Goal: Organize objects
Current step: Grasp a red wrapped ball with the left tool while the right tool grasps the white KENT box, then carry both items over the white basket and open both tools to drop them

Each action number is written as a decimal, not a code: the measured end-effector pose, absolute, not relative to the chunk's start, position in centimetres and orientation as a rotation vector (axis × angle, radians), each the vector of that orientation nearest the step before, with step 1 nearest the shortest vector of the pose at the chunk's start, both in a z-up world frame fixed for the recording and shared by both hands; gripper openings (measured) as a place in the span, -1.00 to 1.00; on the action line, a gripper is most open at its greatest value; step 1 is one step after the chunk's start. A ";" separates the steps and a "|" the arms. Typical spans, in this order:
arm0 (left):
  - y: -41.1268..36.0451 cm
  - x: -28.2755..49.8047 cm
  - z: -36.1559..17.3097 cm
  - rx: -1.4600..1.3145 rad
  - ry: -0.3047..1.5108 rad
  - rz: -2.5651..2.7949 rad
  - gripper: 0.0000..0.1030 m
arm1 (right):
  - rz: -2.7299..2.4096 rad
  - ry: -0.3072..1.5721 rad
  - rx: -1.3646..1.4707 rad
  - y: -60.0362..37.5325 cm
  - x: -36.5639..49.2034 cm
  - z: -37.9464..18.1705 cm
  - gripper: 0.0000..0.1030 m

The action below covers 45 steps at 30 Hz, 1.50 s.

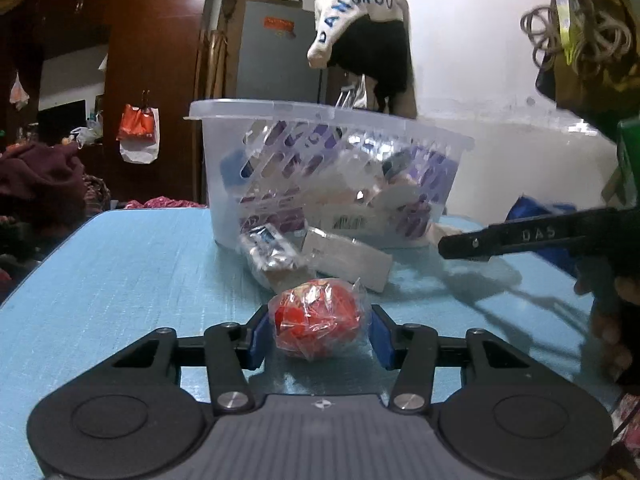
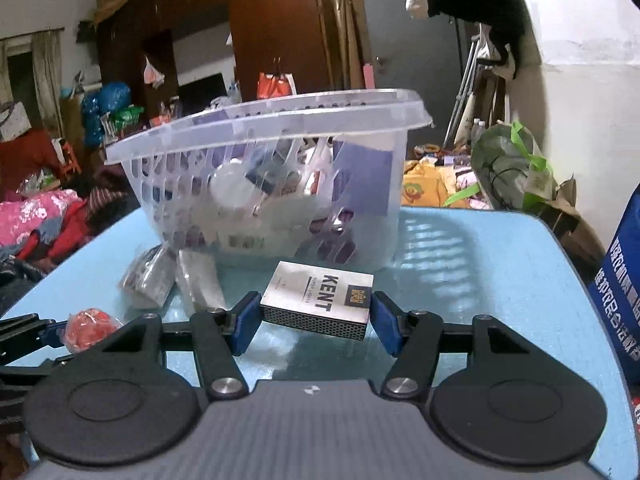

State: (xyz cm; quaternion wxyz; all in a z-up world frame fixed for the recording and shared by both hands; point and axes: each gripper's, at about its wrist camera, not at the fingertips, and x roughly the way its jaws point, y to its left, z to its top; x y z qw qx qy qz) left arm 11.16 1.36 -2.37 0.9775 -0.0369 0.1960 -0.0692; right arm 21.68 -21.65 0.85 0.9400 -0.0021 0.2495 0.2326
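Both hands are loaded up at once here. The left gripper [image 1: 318,330] has its 2 blue pads clamped on a red ball wrapped in crinkly plastic [image 1: 316,322], low over the blue table [image 1: 120,272]. The right gripper [image 2: 316,320] is closed across the short sides of the KENT box [image 2: 320,300], which looks slightly tilted and barely off the surface, or possibly resting on it; the view cannot settle that.

The clear basket [image 2: 256,128], already holding several packets, sits at 12 o'clock from both grippers. At its foot, at about 10 o'clock from the KENT box, lie a silvery foil packet [image 2: 150,280] and a white carton [image 2: 200,280], both loose.

Now the risks. The wrapper on the ball is slick and loose, so the pads may be gripping film more than ball; a quick lift could let it slide out and roll off the table. The KENT box is pinched near its front end, so it may pivot and drop nose-first. The basket rim stands high, and a load carried in low could clip it and shove the light basket back. And 2 grippers heading for 1 opening could knock each other.
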 end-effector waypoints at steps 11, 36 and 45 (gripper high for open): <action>1.8 9.7 -1.8 -0.071 0.286 -0.193 0.05 | 0.477 0.380 -0.019 -21.7 20.1 1.5 0.21; 3.7 20.2 11.8 -0.077 0.197 -0.179 0.05 | 0.478 0.209 -0.034 -19.1 25.1 10.9 0.21; 4.9 27.3 10.3 -0.150 0.370 -0.129 0.96 | 0.414 0.241 -0.065 -17.1 28.4 11.1 1.00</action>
